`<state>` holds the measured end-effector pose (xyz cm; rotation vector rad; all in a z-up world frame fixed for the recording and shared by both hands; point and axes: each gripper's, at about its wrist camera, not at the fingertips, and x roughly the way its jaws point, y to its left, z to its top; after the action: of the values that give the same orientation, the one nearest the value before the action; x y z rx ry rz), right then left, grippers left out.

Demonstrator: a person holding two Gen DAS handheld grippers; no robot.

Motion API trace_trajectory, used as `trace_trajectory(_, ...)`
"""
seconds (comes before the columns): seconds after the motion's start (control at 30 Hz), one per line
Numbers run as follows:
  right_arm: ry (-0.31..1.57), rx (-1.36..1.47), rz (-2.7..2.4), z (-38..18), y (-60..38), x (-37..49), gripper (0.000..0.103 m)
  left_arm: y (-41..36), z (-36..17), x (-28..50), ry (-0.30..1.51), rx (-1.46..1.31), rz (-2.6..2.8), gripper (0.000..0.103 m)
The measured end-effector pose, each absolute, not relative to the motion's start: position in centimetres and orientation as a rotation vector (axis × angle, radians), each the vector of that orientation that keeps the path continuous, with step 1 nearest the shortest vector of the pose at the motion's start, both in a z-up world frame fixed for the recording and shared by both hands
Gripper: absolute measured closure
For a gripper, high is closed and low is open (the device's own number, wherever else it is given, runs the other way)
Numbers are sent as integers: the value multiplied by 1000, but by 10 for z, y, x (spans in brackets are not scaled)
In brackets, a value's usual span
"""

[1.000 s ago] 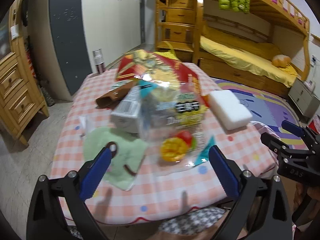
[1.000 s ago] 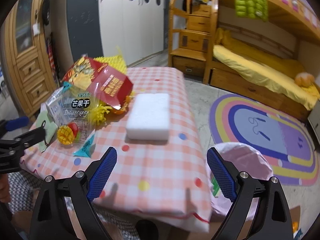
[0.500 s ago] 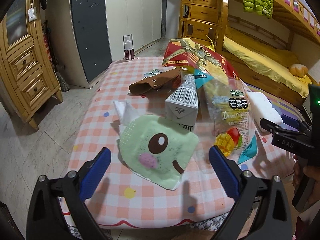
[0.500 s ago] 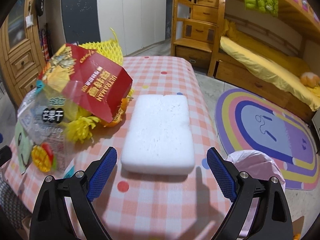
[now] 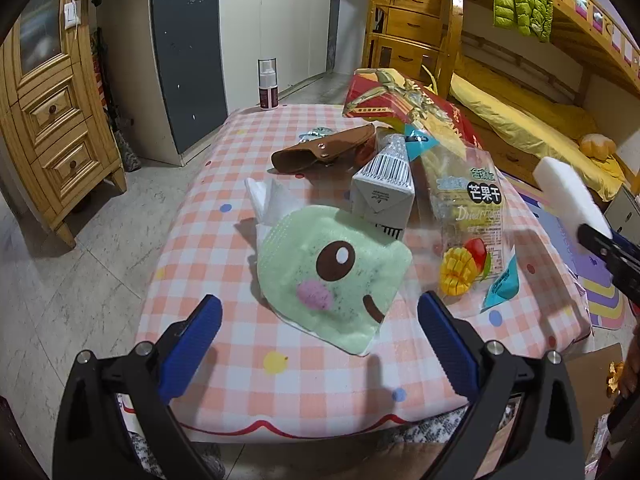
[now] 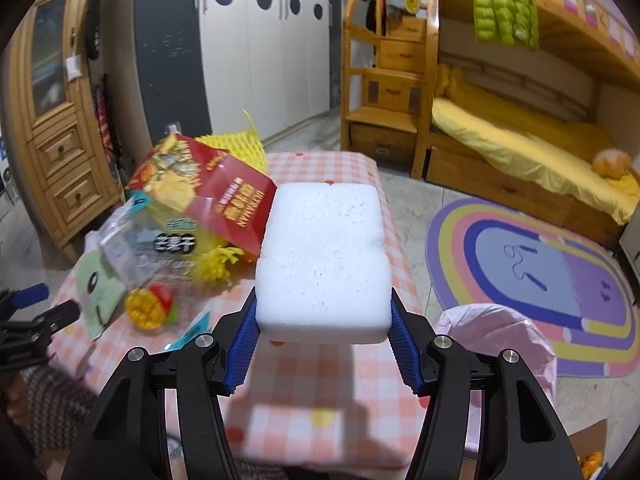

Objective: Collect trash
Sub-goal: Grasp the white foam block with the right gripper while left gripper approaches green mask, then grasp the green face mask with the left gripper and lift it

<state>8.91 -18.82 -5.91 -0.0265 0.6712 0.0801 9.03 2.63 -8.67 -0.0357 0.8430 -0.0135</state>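
Step in hand: foam pickup. Right gripper [image 6: 322, 354] fingers clamp the foam [image 6: 324, 260], raised above the bench [image 6: 320, 420]. Left gripper [image 5: 320, 340] released. Next: carry to bin [image 6: 504, 332] at 4 o'clock.

Wooden bunk bed [image 6: 532, 136], white wardrobe [image 6: 264, 40], rainbow rug [image 6: 532, 264], tiled floor [image 5: 60, 280].

white foam block [image 6: 324, 256], pink-and-white checked tablecloth [image 5: 224, 240], pale green pouch [image 5: 332, 276], red snack bag [image 6: 236, 204], brown case [image 5: 324, 152]
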Motion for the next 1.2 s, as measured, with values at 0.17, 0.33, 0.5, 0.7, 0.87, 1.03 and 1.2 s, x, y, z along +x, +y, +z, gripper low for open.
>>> trace_trajectory(0.17, 659, -51, 91, -56, -186, 74, 42, 23, -100, 95, 885, -26, -8, 8)
trace_trajectory(0.33, 666, -44, 99, -57, -187, 73, 41, 19, -109, 100, 895, -3, 5, 8)
trace_trajectory(0.5, 673, -47, 109, -59, -188, 72, 41, 12, -115, 111, 904, 13, -4, 12)
trace_trajectory(0.7, 674, -55, 116, -57, -185, 69, 41, 13, -120, 128, 899, 34, -30, 14)
trace_trajectory(0.87, 678, -61, 116, -57, -183, 65, 41, 24, -116, 129, 883, -5, -63, 29)
trace_trajectory(1.03, 678, -61, 121, -56, -182, 58, 41, 32, -109, 112, 874, -25, -76, 47)
trace_trajectory(1.2, 667, -55, 124, -51, -182, 53, 41, 39, -88, 83, 822, -46, -107, 75)
